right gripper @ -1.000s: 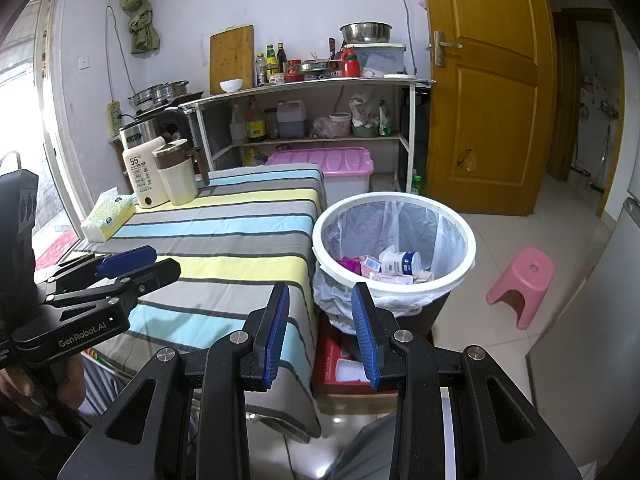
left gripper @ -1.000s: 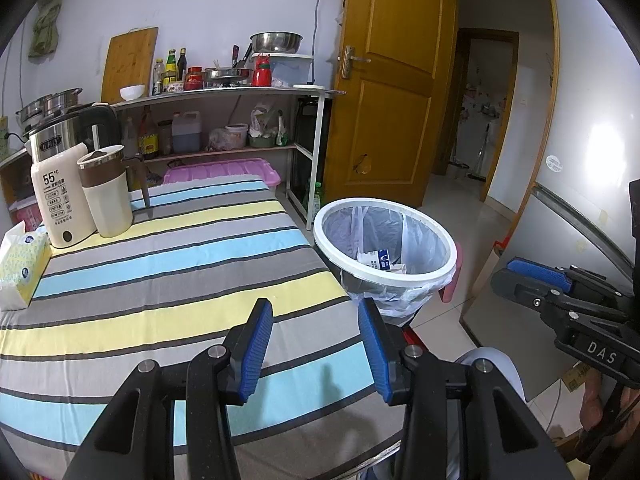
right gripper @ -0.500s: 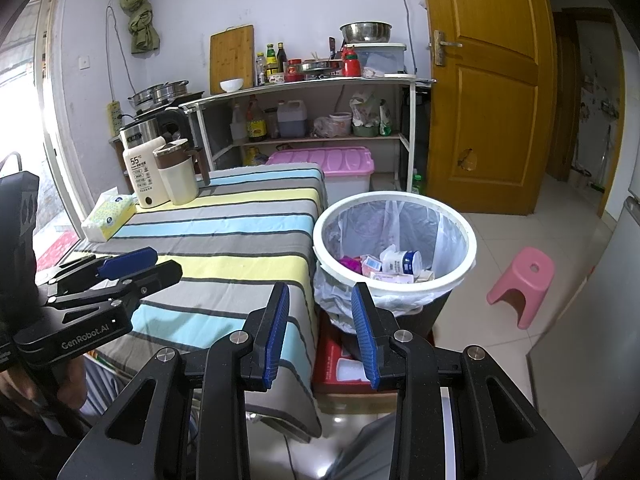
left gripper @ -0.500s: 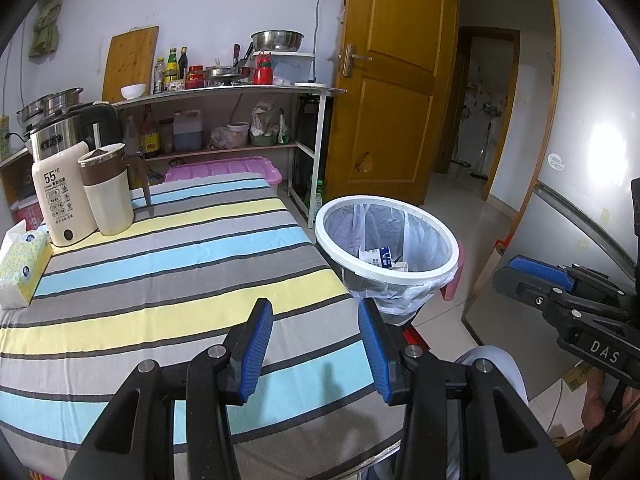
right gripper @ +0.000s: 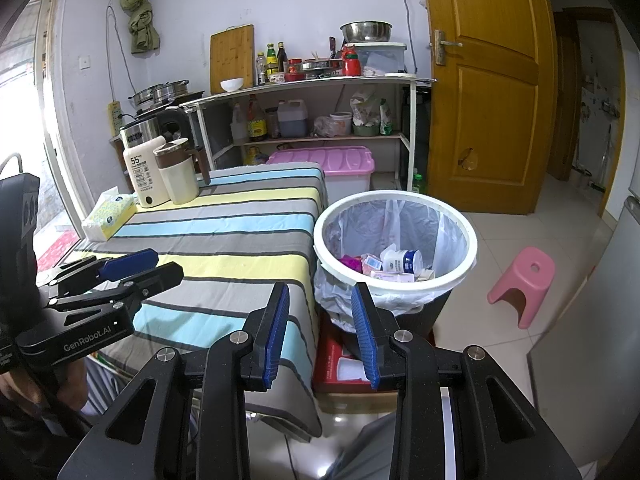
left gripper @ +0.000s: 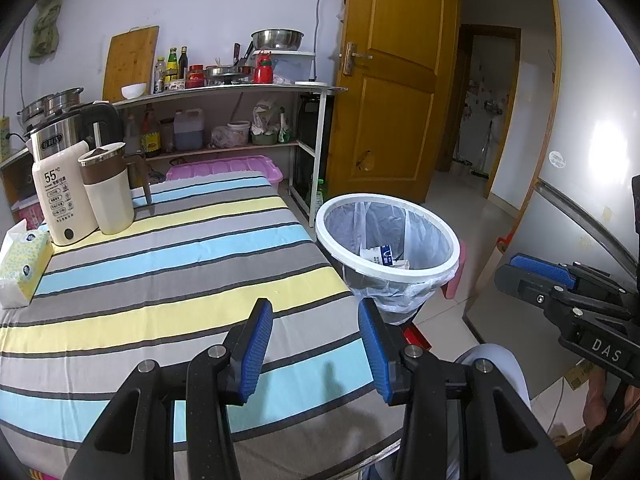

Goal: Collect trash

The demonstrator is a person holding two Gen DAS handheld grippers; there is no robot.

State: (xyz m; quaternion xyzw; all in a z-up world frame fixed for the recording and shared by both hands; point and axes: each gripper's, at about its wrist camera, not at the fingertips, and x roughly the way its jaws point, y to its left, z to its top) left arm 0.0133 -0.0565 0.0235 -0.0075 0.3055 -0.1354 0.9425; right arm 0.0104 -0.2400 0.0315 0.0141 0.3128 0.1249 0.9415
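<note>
**A:** Closest in, the left gripper (left gripper: pixel 316 312) hovers over the striped tablecloth (left gripper: pixel 160 288), blue pads parted wide, nothing between them.

**B:** And the right gripper (right gripper: pixel 320 296)?

**A:** Same story: jaws apart, empty, held off the table's corner, with a red box (right gripper: pixel 340 360) on the floor beneath it. Each gripper shows up in the other's view too, off to the side.

**B:** Where's the trash?

**A:** In the bin (right gripper: pixel 472 240), just beside the table edge. White rim, clear liner bag. Inside I see a white tub with a blue label (right gripper: pixel 404 260), a pink wrapper (right gripper: pixel 352 261) and some small cartons (right gripper: pixel 392 277), all piled at the bottom.

**B:** Anything on the table itself?

**A:** Toward the far end, a tissue pack (left gripper: pixel 22 268), a cream dispenser marked 55°C (left gripper: pixel 60 200) and a brown-lidded jug (left gripper: pixel 108 192) touching it.

**B:** Further back?

**A:** A pink stool (right gripper: pixel 524 284) on the tiles right of the bin, a pink storage box (right gripper: pixel 332 168) past the table, then a shelf unit (right gripper: pixel 304 84) with bottles and a steel bowl (right gripper: pixel 366 31), and the wooden door (right gripper: pixel 488 92).
</note>
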